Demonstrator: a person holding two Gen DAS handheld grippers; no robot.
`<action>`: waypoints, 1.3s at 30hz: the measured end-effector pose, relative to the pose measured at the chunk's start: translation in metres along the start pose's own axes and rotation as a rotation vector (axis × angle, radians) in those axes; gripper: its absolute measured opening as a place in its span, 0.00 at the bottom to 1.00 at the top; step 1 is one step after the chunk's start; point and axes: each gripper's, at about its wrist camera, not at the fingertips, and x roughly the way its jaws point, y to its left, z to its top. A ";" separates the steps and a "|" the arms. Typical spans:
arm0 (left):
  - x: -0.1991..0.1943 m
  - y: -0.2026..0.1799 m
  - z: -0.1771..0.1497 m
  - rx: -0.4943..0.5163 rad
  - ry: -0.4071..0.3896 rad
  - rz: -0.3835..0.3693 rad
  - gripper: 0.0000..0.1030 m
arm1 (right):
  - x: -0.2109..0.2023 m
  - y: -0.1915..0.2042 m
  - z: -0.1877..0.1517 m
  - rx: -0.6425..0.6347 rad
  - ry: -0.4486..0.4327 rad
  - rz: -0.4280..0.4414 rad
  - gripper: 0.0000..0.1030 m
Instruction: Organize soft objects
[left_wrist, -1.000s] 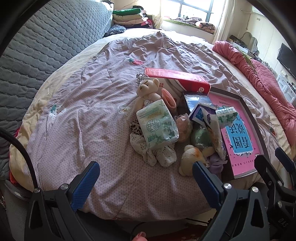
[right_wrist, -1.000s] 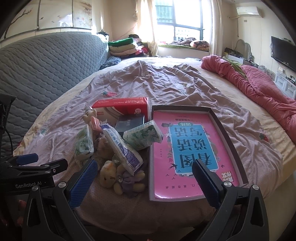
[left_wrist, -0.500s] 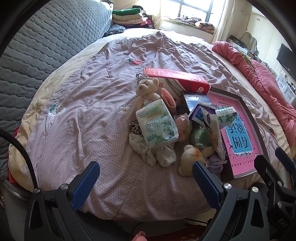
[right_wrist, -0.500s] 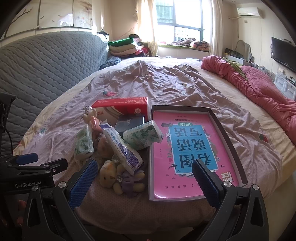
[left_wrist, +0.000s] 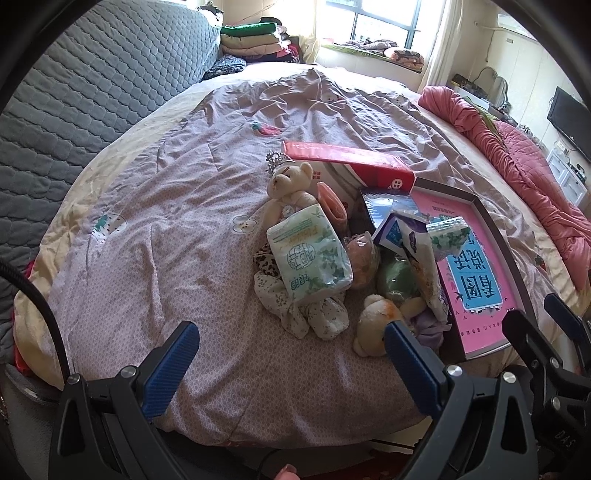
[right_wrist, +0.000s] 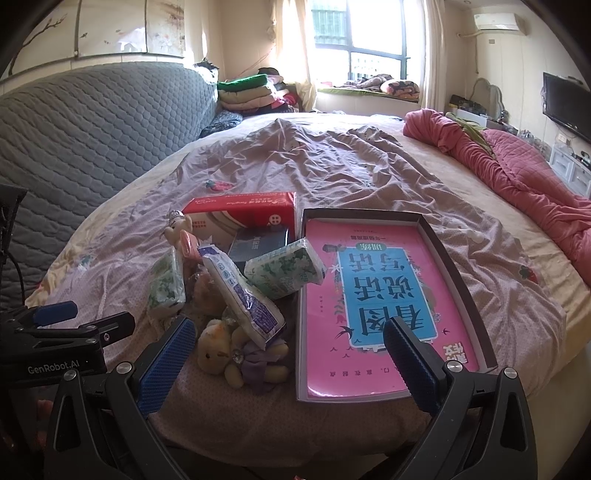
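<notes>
Resting on a wrinkled lilac bedspread with small printed dots (left_wrist: 155, 258), a heap of soft goods sits near the foot of the bed, ahead of both tools. At its left edge, a cream plush teddy bear (left_wrist: 290, 184) lies on its back, its lower body hidden under a crinkly plastic tissue pack printed with green leaves (left_wrist: 308, 256); that pack rests on bunched white floral cloth (left_wrist: 306, 314). Beside these, a yellow-cream plush toy with a purple fabric bow (right_wrist: 236, 356) lies partly under a long plastic pack with blue-purple print (right_wrist: 243, 297), which leans across the pile. A second leaf-printed tissue pack (right_wrist: 284, 273) overlaps the left rim of the shallow dark-walled cardboard tray (right_wrist: 458, 273), whose floor is a glossy pink and blue printed sheet. Behind the heap stands a red and white rectangular carton (right_wrist: 240, 212); a dark flat box in front of it is largely covered. Orange and green soft items deep in the pile are hard to make out. The left gripper (left_wrist: 288, 360) hangs over the bedspread with its ribbed blue pads spread wide, holding nothing. The right gripper (right_wrist: 288, 360) is likewise spread and empty, above the pile and tray's near edge.
</notes>
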 end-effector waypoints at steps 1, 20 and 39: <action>0.001 0.001 0.000 -0.004 0.002 -0.004 0.98 | 0.001 -0.001 0.000 0.001 0.002 0.001 0.99; 0.028 0.007 0.007 -0.038 0.042 -0.019 0.98 | 0.023 -0.011 0.007 0.012 0.022 -0.017 0.99; 0.074 0.027 0.030 -0.159 0.100 -0.095 0.98 | 0.068 -0.045 0.036 0.072 0.021 0.064 0.99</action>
